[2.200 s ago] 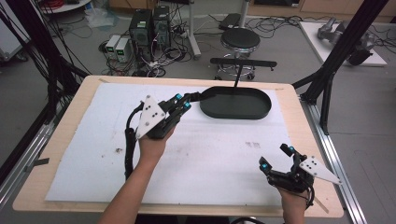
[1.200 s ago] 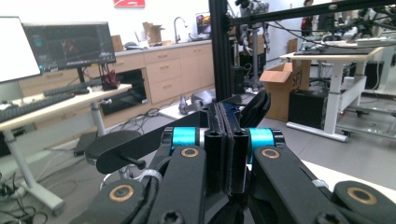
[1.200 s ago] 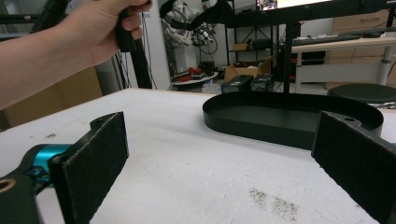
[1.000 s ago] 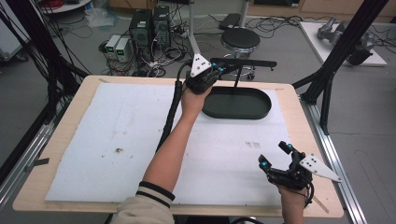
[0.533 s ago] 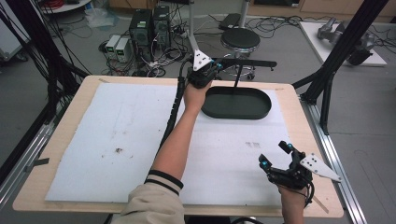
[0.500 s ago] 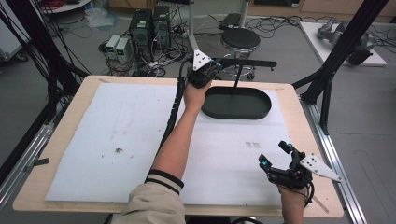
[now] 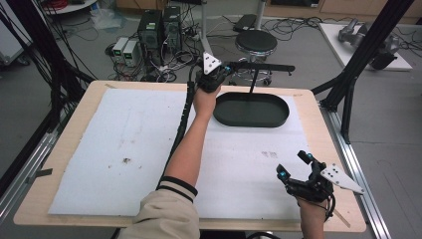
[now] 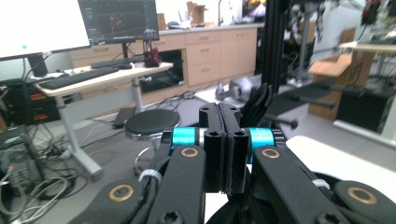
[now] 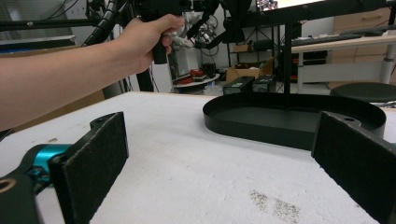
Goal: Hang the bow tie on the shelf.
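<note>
A black oval tray (image 7: 251, 123) lies at the far middle of the table, and a thin post (image 7: 253, 82) rises behind it carrying a horizontal black bar (image 7: 263, 66). My left gripper (image 7: 224, 68) is held high at the left end of that bar, past the table's far edge. Its jaws are pressed together (image 8: 223, 114) with nothing visible between them; a dark piece (image 8: 259, 101) sits just beyond their tips. My right gripper (image 7: 292, 166) rests near the front right corner, open and empty. In the right gripper view its wide-apart jaws (image 9: 222, 135) frame the tray (image 9: 261, 128).
A white foam sheet (image 7: 129, 144) covers most of the wooden table (image 7: 318, 107). Black frame struts stand at the left (image 7: 54, 64) and right (image 7: 358, 64). Beyond the far edge are a round stool (image 7: 256, 42) and computer boxes (image 7: 159, 27) with tangled cables.
The left arm has reached from mid-table to the far edge, lifting its gripper to the bar's left end; over the last second it barely moves. The right gripper stays put, open.
</note>
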Motion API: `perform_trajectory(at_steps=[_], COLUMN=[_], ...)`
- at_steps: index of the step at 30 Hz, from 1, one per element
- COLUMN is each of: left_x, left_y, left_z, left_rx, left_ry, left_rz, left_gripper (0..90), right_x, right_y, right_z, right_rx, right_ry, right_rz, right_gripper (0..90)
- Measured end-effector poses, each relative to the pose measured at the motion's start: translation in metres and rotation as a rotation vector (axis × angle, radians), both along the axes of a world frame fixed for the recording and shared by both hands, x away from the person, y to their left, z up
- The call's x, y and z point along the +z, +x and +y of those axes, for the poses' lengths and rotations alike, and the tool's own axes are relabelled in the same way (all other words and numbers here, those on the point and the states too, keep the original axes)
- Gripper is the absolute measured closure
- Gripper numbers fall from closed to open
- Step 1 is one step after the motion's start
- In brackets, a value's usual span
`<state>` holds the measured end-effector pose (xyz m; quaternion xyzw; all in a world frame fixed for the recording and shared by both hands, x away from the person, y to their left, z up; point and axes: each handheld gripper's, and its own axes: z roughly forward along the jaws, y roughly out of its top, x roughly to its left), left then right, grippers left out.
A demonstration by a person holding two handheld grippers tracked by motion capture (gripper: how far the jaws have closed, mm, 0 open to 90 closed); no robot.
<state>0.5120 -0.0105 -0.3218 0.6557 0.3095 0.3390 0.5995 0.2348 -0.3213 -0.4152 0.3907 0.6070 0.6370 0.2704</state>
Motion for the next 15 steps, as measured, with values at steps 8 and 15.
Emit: perform_trajectory(at_steps=[8,15], left_x=[-0.014,-0.023], left_y=[0.002,0.004], left_z=[0.007,0.009], left_rx=[0.067,0.086], left_ry=[0.092,0.128], left_rz=[-0.002,0.013], left_gripper=[88.3,87.0], right_x=[0.0,0.0], right_y=[0.0,0.001], right_z=[0.001,0.002], right_rx=[0.002,0.006], right_ry=[-0.004,-0.01], right_rz=[0.0,0.002], right_gripper=[3.0,3.0])
